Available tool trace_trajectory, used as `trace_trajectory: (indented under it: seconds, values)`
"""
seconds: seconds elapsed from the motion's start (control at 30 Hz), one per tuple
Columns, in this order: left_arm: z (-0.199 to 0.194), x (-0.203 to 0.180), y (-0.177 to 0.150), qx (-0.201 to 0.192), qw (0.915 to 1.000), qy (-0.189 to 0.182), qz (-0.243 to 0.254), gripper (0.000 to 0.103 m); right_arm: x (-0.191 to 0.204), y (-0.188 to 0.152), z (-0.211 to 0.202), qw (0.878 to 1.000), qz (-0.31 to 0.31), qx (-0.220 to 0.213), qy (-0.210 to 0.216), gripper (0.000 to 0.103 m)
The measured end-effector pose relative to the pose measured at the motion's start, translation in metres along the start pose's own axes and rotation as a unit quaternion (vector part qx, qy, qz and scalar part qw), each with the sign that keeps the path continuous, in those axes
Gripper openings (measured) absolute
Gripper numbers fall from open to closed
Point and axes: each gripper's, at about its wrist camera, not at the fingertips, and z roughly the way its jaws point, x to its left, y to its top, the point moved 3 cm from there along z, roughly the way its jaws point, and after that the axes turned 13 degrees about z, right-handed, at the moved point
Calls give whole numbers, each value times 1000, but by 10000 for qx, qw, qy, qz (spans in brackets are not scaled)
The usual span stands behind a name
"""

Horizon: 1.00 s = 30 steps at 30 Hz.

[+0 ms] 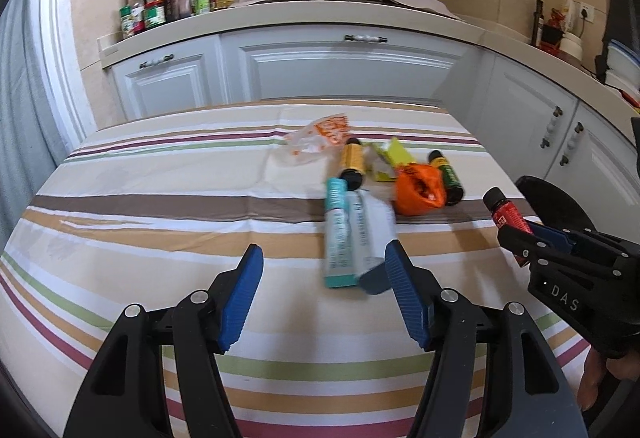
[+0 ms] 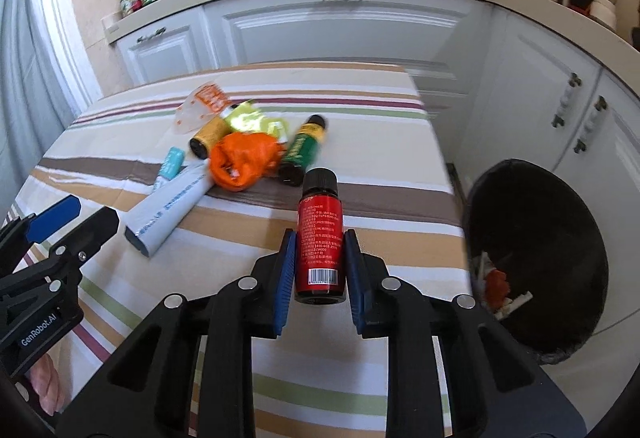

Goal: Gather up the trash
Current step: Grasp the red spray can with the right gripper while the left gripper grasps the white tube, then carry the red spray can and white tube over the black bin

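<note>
My right gripper [image 2: 318,238] is shut on a small red bottle [image 2: 320,238] with a black cap, held above the striped table; it also shows in the left wrist view, where the red bottle [image 1: 506,214] pokes out of the right gripper [image 1: 524,234]. My left gripper [image 1: 326,278] is open with nothing between its pads, just short of a teal box [image 1: 338,234] and a white box [image 1: 370,230]. Beyond these lie an orange bag [image 1: 420,190], a yellow-label bottle [image 1: 352,162], a green bottle [image 1: 448,176], a yellow-green wrapper [image 1: 394,160] and a clear printed bag [image 1: 320,138].
A black-lined trash bin [image 2: 536,258] stands on the floor off the table's right edge, with some scraps inside. The striped tablecloth [image 1: 160,218] covers the table. White cabinets [image 1: 340,70] and a counter with jars and a wok run behind.
</note>
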Motion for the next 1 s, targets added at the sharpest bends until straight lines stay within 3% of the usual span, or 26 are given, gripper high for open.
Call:
trace_trajectory:
  seconds: [0.2, 0.37, 0.47, 0.57, 0.6, 0.7, 1.0]
  values:
    - [11, -24, 5, -9, 9998, -19, 210, 62, -26, 3, -8, 9997, 221, -83, -61, 23]
    - [27, -27, 9, 234, 9995, -159, 144, 61, -42, 4, -12, 9993, 349, -125, -95, 23]
    - [34, -24, 8, 393, 9990, -198, 52, 52, -52, 6, -13, 9989, 412, -162, -121, 23]
    - [38, -25, 6, 533, 9982, -288, 47, 36, -59, 7, -14, 9986, 473, -189, -141, 23]
    - [39, -26, 6, 547, 9980, -301, 54, 26, -60, 7, -14, 9985, 487, -193, -145, 23]
    - [36, -28, 5, 506, 9981, -326, 100, 15, -62, 8, -14, 9983, 518, -203, -153, 23]
    - [19, -33, 5, 284, 9988, -369, 154, 7, -61, 6, -19, 9982, 534, -255, -137, 23]
